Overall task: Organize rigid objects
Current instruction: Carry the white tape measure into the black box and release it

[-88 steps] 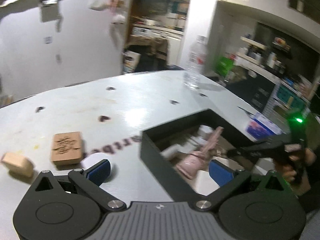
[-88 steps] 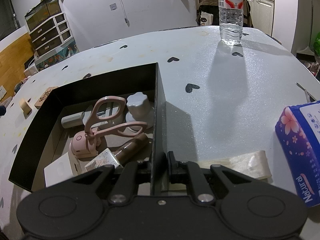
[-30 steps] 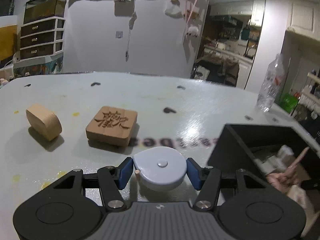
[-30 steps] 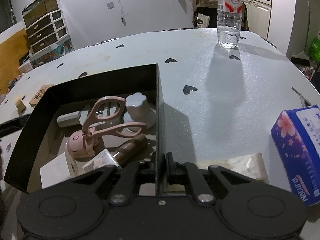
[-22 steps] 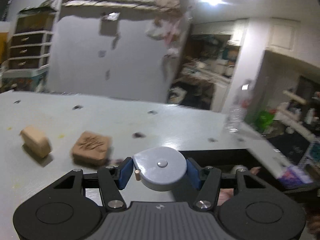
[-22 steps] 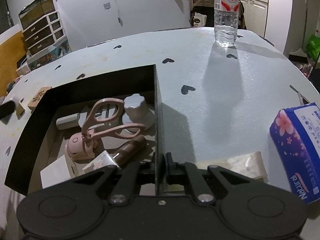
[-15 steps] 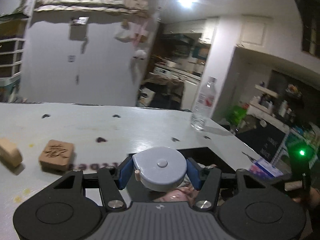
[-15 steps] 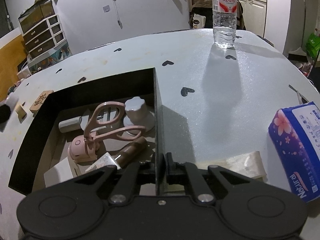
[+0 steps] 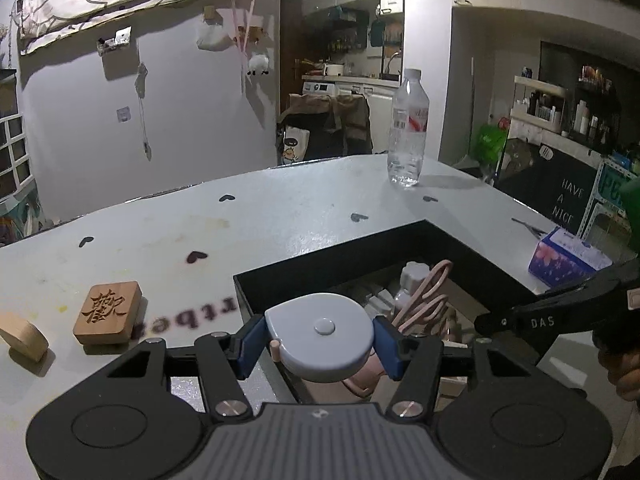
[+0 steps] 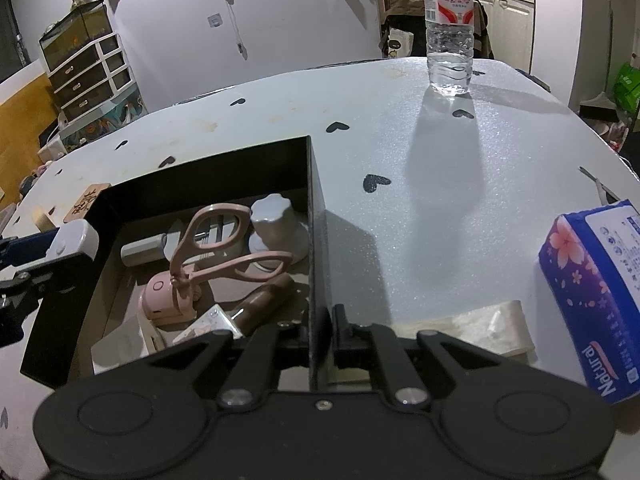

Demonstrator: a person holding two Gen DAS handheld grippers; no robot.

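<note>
**Over the box's left wall: left gripper carrying the tape measure**

At 6 o'clock in the left wrist view, the left gripper (image 9: pixel 320 338) has its blue pads (image 9: pixel 251 338) clamped on the round grey tape measure (image 9: pixel 320 332), held above the near-left wall of the black box (image 9: pixel 472 242); the right gripper (image 10: pixel 321 330) is pinched nearly shut on the box's right wall, jaws either side of it.

Around: box already holds pink scissors (image 10: pixel 224 248), a grey knob-shaped piece (image 10: pixel 276 226), a brown tube (image 10: pixel 264 302) and a pink round gadget (image 10: pixel 160 296); scissors stand highest, mid-box. Carved wooden block (image 9: pixel 107 312) and plain wooden piece (image 9: pixel 22 338) on the table (image 9: pixel 280 208) at 9 o'clock; water bottle (image 9: pixel 408 128) at 1 o'clock, well apart; tissue pack (image 10: pixel 592 292) at 3 o'clock in the right wrist view.

Versus a second ago: tape measure was on the table beside the carved block; now lifted, swung right, box under it; right gripper unmoved.

Room: the box floor's near-left corner shows bare; the table beyond the box's far wall is open.
</note>
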